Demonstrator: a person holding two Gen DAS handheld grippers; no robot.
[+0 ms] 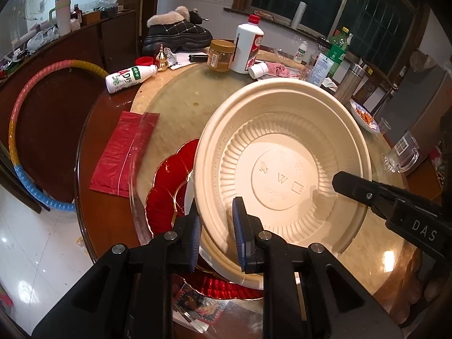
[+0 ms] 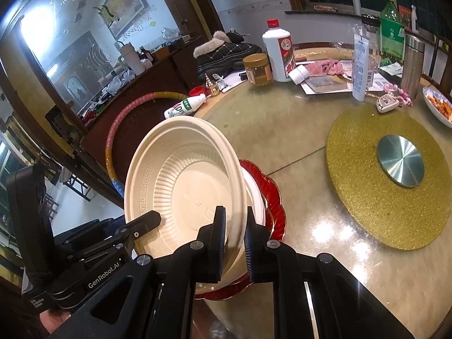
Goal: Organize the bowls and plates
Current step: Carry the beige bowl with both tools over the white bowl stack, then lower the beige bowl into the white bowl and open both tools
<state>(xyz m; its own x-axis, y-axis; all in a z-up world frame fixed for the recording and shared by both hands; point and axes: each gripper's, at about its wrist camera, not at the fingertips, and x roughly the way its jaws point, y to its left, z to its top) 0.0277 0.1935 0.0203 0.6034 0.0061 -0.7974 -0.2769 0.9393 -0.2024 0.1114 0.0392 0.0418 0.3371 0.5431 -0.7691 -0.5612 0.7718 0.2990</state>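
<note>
Left gripper (image 1: 216,226) clamped on the near rim of the cream bowl (image 1: 282,169), one blue pad inside, one outside the wall. Right gripper (image 2: 236,234) clamped likewise on the same bowl's rim on its own side; its finger shows at 3 o'clock in the left wrist view. Bowl tilted above a white bowl (image 2: 257,197) resting on a red plate (image 1: 166,186). Beyond, at 12 o'clock, peanut-butter jar (image 1: 221,55) and white bottle (image 1: 248,48) stand on the round table (image 1: 175,90).
</note>
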